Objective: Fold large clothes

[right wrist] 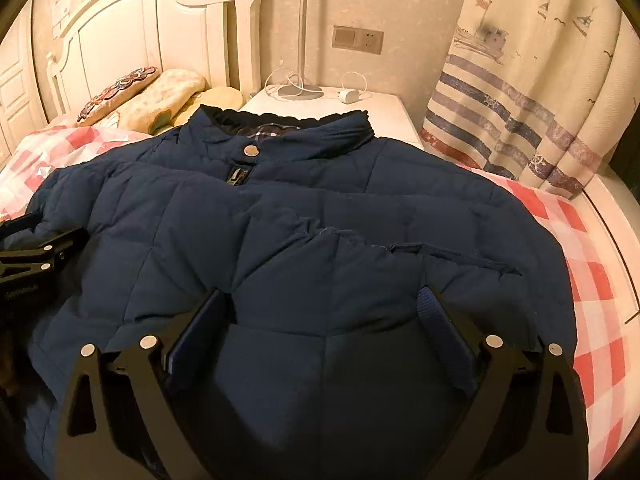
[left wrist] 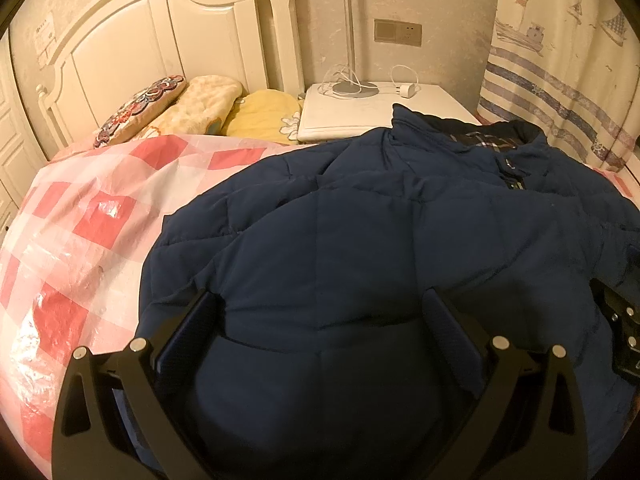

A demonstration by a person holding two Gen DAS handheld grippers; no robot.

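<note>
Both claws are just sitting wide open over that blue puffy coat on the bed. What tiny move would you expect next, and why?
Probably both lower and close on the hem. The navy jacket lies face up, collar toward the nightstand, sleeves apparently folded in. The left gripper and right gripper stand open over its near edge, holding nothing.

White headboard (left wrist: 160, 40), nightstand (left wrist: 360, 116), nautical curtain (left wrist: 560, 80).

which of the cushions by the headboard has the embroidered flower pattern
The leftmost cushion, nearest the headboard, dark red and blue embroidery; the middle cushion is pale, the right one yellow.
</note>
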